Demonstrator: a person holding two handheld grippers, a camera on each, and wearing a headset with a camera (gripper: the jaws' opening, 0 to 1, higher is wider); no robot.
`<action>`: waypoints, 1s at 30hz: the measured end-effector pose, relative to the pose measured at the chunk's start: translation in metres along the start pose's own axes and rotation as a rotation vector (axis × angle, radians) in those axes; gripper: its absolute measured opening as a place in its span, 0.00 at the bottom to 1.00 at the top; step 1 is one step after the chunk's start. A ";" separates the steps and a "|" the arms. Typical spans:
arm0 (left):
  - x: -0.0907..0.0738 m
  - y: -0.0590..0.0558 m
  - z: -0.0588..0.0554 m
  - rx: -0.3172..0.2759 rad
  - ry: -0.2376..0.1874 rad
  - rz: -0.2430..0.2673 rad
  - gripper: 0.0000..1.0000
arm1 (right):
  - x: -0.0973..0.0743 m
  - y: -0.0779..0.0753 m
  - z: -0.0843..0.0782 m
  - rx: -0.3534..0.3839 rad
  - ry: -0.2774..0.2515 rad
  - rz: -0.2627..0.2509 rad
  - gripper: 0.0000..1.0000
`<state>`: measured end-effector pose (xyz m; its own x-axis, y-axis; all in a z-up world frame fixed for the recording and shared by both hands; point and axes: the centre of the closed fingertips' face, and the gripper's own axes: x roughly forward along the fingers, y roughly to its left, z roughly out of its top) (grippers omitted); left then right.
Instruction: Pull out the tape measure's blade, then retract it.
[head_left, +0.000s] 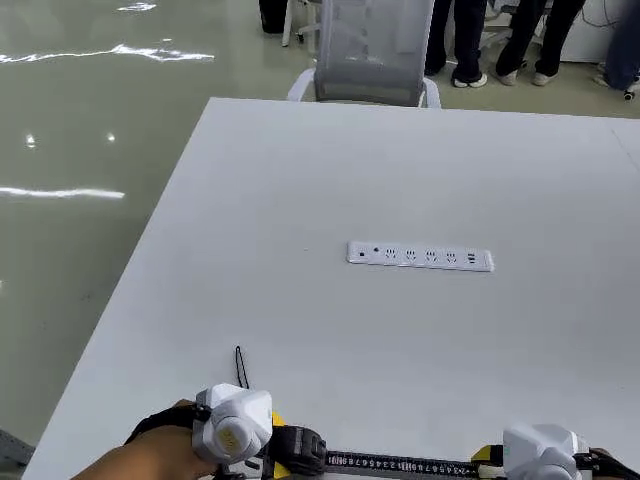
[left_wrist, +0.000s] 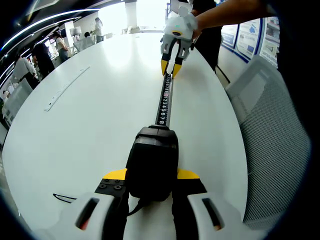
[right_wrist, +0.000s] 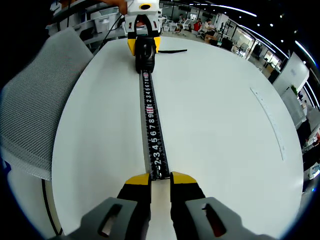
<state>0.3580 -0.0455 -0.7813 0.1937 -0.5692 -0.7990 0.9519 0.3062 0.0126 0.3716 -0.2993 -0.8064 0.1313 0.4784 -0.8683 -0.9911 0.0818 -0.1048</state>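
While our left tongs (left_wrist: 151, 176) clamp the boxy black case (left_wrist: 152, 155) between yellow tips, our right tongs (right_wrist: 160, 179) pinch the blade (right_wrist: 151, 120) at its free end, jaws narrow. We see the blade as a thin, flat black strip with white numerals, lying straight on the smooth white surface (head_left: 300, 190). Its long axis runs from tongs to tongs, left to right along the surface's near edge in the head view, numbers climbing toward the case. A thin black strap (head_left: 241, 366) lies just beside the case. Farther out lies a long white power strip (head_left: 420, 256), and beyond the far edge stands a grey mesh chair (head_left: 370, 45).
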 end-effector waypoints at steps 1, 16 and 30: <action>0.000 0.000 0.000 0.000 0.000 0.000 0.29 | -0.001 0.000 0.000 0.000 0.000 -0.001 0.12; 0.000 0.000 0.000 -0.003 0.000 0.000 0.29 | -0.006 -0.002 -0.008 0.010 0.002 -0.004 0.12; 0.000 0.000 0.000 -0.005 -0.002 0.000 0.29 | -0.010 -0.003 -0.014 0.020 0.008 -0.007 0.12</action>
<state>0.3578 -0.0453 -0.7813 0.1939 -0.5706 -0.7980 0.9507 0.3099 0.0094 0.3730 -0.3166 -0.8042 0.1381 0.4705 -0.8715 -0.9895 0.1023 -0.1016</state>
